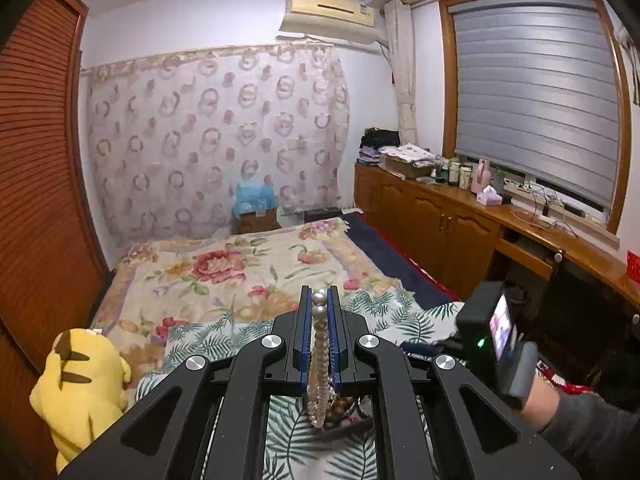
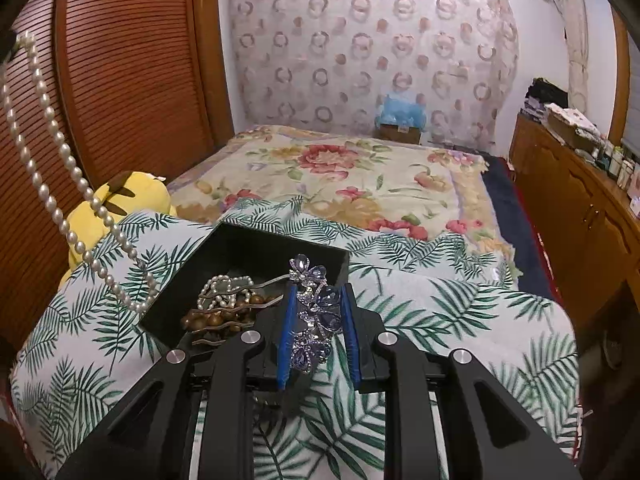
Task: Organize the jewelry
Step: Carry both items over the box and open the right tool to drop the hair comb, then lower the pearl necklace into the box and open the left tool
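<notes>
My right gripper (image 2: 318,322) clenches the blue crystal hairpin (image 2: 314,312) beside the black box (image 2: 256,252) (beads inside) — my left gripper (image 1: 319,322) pinches the pearl necklace (image 1: 320,360), its strand hanging over the leafy blanket (image 2: 460,312).

Pearl necklace (image 2: 60,168): upper end cut off at frame's left edge.
Box (image 2: 256,256): near corner hidden behind claw.
Sideboard bottles (image 1: 460,172): too small to identify.
</notes>
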Action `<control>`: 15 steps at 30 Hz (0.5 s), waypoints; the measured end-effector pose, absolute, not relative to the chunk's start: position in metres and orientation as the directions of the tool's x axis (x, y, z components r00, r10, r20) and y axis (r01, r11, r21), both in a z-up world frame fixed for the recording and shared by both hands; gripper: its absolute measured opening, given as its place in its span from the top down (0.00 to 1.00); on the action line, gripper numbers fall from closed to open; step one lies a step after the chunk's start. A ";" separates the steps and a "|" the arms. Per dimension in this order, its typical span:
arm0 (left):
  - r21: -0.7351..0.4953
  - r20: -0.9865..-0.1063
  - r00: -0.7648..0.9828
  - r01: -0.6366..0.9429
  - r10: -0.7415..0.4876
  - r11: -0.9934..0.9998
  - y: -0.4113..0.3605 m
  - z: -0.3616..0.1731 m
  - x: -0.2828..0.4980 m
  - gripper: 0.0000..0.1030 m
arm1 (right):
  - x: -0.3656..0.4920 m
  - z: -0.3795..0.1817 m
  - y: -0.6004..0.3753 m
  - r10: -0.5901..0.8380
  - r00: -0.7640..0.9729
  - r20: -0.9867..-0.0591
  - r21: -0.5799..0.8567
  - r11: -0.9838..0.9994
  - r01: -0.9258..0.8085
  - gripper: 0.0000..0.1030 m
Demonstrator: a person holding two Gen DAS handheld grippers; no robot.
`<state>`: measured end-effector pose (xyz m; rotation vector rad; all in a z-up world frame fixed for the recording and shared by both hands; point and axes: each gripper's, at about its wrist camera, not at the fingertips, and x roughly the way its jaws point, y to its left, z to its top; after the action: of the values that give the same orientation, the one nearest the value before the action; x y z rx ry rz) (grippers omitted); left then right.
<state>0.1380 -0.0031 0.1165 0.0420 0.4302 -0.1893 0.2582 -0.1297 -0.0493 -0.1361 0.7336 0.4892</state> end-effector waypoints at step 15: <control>0.007 -0.435 0.882 0.204 -0.181 0.979 -0.024 0.119 0.175 0.94 | 0.244 -0.052 -0.125 0.424 0.626 -0.655 0.032 0.843 -0.537 0.63</control>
<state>0.1750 -0.0237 0.1188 0.0528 0.4475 -0.2001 0.2438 -0.1252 -0.0524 -0.1726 0.7035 0.5545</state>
